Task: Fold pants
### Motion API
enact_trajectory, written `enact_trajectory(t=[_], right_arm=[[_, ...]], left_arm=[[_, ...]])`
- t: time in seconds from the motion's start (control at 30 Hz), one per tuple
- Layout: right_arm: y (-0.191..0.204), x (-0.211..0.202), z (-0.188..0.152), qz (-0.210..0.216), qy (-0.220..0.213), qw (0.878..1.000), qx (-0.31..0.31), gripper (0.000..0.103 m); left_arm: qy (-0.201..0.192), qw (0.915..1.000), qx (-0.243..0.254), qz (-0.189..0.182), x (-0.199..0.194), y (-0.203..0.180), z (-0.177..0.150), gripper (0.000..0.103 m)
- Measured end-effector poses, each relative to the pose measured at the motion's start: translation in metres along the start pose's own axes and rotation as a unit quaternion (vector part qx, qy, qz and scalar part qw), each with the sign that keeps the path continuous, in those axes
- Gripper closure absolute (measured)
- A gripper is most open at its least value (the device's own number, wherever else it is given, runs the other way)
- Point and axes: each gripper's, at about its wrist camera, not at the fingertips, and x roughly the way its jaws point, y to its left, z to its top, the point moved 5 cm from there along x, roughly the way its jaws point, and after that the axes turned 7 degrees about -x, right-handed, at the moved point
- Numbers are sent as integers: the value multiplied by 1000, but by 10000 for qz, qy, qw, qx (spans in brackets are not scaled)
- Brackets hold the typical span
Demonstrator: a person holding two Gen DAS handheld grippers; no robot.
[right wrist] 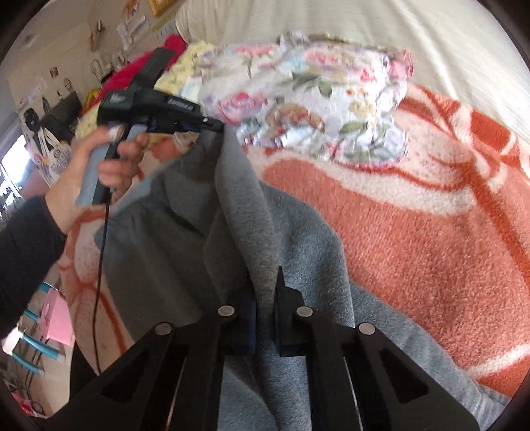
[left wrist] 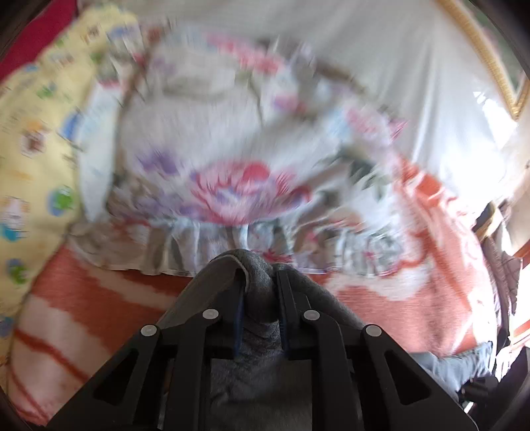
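Note:
The grey fleece pants (right wrist: 232,225) lie partly lifted over an orange and white blanket (right wrist: 414,238). My left gripper (left wrist: 260,281) is shut on a bunched fold of the grey pants (left wrist: 258,288), which hangs between its jaws. In the right wrist view the left gripper (right wrist: 215,127) is held up at the upper left by a hand, pinching a pants edge so the cloth drapes down from it. My right gripper (right wrist: 265,291) is shut on a raised ridge of the same pants near the bottom centre.
A floral pillow (right wrist: 314,106) lies on the blanket behind the pants and also shows, blurred, in the left wrist view (left wrist: 232,159). A yellow printed cloth (left wrist: 36,139) lies at the left. White bedding (right wrist: 397,30) is at the back. Room clutter sits at the far left.

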Motion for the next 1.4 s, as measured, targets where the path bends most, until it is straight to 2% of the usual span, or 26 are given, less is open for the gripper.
enact_trajectory(t=[0.1, 0.23, 0.4, 0.5, 0.67, 0.87, 0.97, 1.03, 1.07, 1.1, 1.13, 1.23, 1.33, 1.4], right_arm=[[9, -19, 5, 87, -193, 9997, -97, 95], [31, -43, 2, 496, -347, 9976, -348, 95], [66, -52, -21, 816, -190, 9932, -811, 95], [82, -44, -40, 990, 28, 9905, -953, 96], [93, -20, -68, 979, 417, 9895, -983, 96], [90, 7, -89, 784, 815, 9901, -833, 95], [90, 10, -94, 707, 980, 9894, -803, 89], [93, 6, -93, 722, 955, 9892, -846, 81], [94, 2, -92, 732, 918, 9893, -866, 74], [95, -2, -91, 740, 860, 9896, -887, 66], [96, -7, -89, 749, 786, 9900, -903, 64], [94, -20, -77, 770, 549, 9919, -854, 62], [83, -29, -61, 592, 312, 9952, -712, 62], [71, -31, -49, 392, 163, 9976, -542, 62]], left_arm=[[-409, 9990, 2, -179, -48, -1, -5, 88], [-834, 9957, -71, -406, -104, 6, -28, 88], [-1105, 9914, -412, -570, -145, 38, -84, 88], [-1069, 9905, -661, -549, -148, 62, -119, 88], [-692, 9917, -1044, -305, -126, 98, -169, 88], [-467, 9936, -1027, -19, -110, 110, -203, 86], [-466, 9933, -1054, 8, -115, 111, -210, 81], [-456, 9925, -1135, 16, -119, 113, -213, 73], [-477, 9915, -1207, 64, -124, 115, -215, 66], [-509, 9908, -1253, 104, -127, 117, -215, 62], [-553, 9897, -1311, 129, -132, 119, -217, 58], [-540, 9868, -1522, 105, -140, 124, -221, 50], [-526, 9832, -1747, -1, -144, 125, -224, 47], [-473, 9807, -1898, -47, -143, 125, -226, 41]])
